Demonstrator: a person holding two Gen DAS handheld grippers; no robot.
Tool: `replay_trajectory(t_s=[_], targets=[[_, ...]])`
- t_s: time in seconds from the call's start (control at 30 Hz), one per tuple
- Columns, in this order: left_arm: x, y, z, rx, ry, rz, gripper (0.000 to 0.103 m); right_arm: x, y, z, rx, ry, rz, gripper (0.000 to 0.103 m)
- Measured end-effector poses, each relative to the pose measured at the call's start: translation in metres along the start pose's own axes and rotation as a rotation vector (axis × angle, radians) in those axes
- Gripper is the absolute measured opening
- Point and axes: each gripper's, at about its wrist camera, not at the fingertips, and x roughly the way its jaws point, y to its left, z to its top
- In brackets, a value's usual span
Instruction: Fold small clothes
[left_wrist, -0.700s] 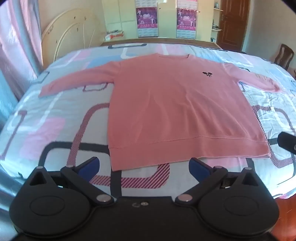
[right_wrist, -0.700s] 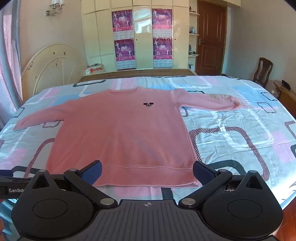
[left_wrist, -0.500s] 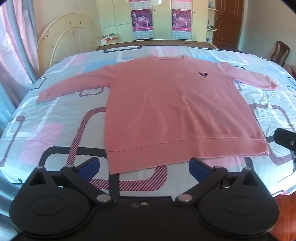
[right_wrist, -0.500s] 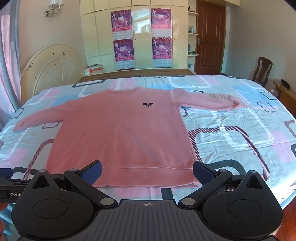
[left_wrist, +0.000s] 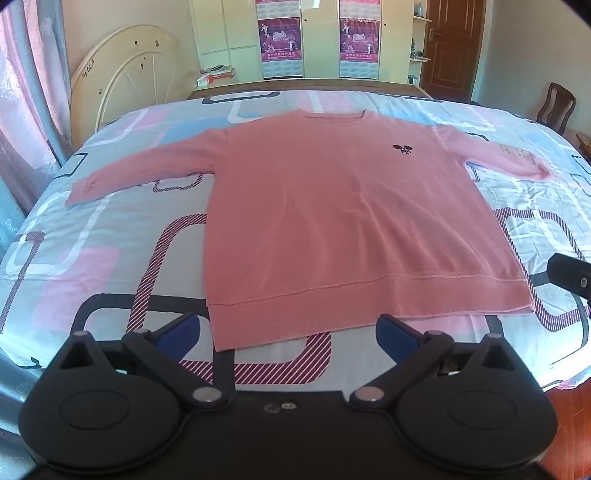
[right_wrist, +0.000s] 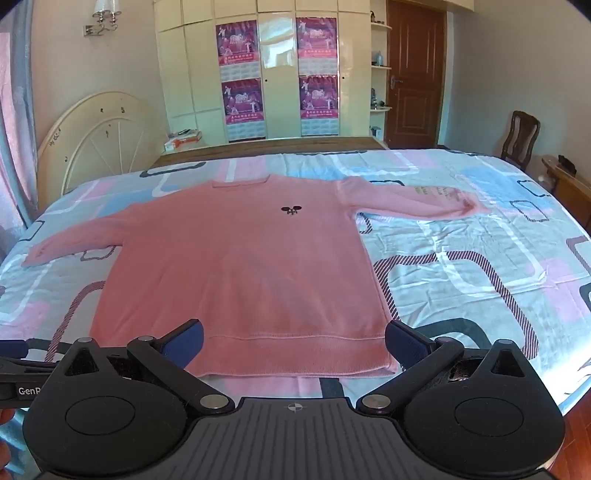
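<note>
On the bed (left_wrist: 92, 258) the pink sweater (left_wrist: 332, 221) lies flat, unfolded. Our left tool (left_wrist: 288, 328) has drawn back slightly; both it and the right tool (right_wrist: 293, 338) gape empty, folding not begun.

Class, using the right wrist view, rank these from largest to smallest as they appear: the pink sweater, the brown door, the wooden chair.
1. pink sweater
2. brown door
3. wooden chair

The sweater lies nearest the camera, which enlarges it.

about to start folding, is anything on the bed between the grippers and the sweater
Nothing visible. Only bare bedsheet lies between each open gripper, left and right, and the sweater, which lies flat with nothing on it.
</note>
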Motion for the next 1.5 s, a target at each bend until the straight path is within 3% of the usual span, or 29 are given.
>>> replay_trajectory(t_s=[0.13,1.03,1.5], targets=[[0.002,0.003,0.0,-0.005,0.003,-0.023,0.101,0.001,0.0,0.0,0.0,0.003,0.0,0.103],[0.015,-0.011,0.011,0.064,0.022,-0.002,0.102,0.012,-0.007,0.008,0.013,0.006,-0.014,0.103],[0.034,-0.012,0.028,0.041,0.033,-0.023,0.102,0.031,-0.018,0.023,0.015,0.004,-0.025,0.103]])
